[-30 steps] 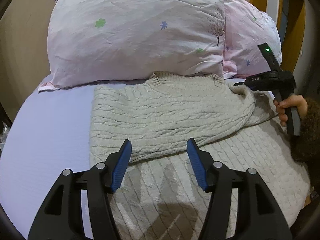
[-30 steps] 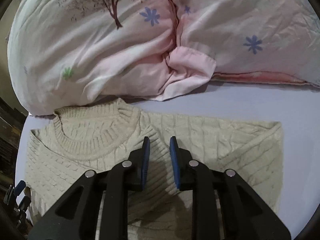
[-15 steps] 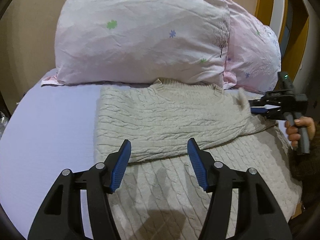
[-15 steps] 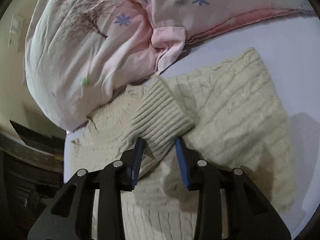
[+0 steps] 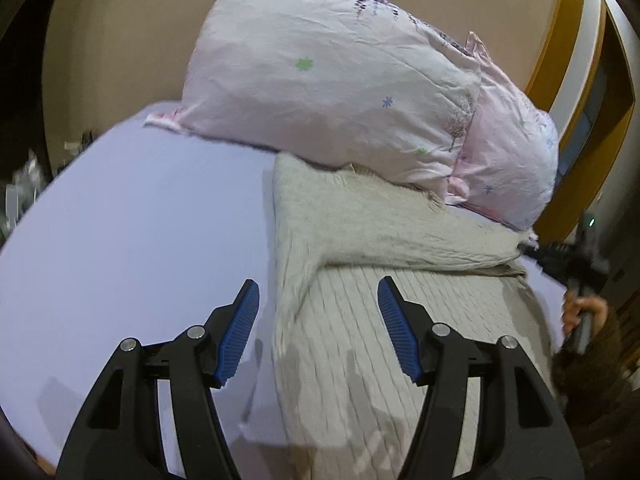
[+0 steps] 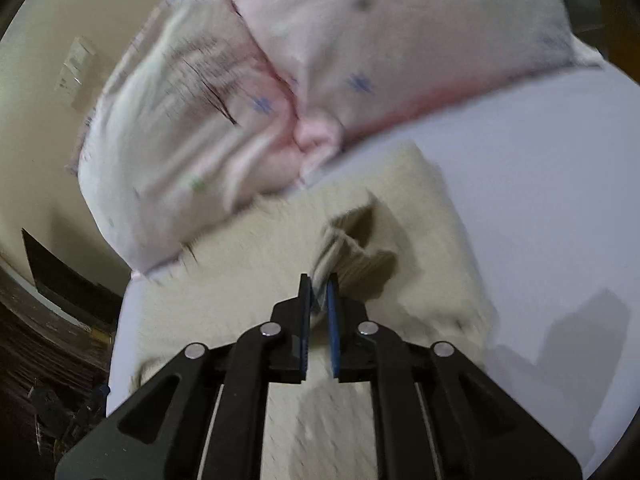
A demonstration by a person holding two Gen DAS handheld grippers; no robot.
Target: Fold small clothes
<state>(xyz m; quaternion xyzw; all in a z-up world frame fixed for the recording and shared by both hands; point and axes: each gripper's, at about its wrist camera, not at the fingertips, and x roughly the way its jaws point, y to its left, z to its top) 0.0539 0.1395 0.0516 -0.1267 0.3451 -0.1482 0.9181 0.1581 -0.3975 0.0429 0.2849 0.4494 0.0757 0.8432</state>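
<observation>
A beige cable-knit sweater (image 5: 360, 320) lies flat on the lilac bed sheet (image 5: 140, 240), with one sleeve (image 5: 400, 236) folded across its chest. My left gripper (image 5: 318, 316) is open and empty, hovering over the sweater's left edge. My right gripper (image 6: 319, 284) is shut on the ribbed cuff (image 6: 352, 248) of the sleeve and holds it lifted above the sweater body (image 6: 248, 280). The right gripper also shows in the left wrist view (image 5: 560, 256), at the sweater's right side, held by a hand.
Two pink floral pillows (image 5: 340, 92) (image 5: 516, 148) lie against the wall behind the sweater, touching its collar; they also show in the right wrist view (image 6: 240, 100). The bed's left edge (image 5: 24, 208) drops to clutter. A wooden door frame (image 5: 560, 60) stands at the right.
My right gripper closed on the sleeve cuff and lifted it, pulling the sleeve to the right. My left gripper stayed open and shifted left toward the sweater's edge.
</observation>
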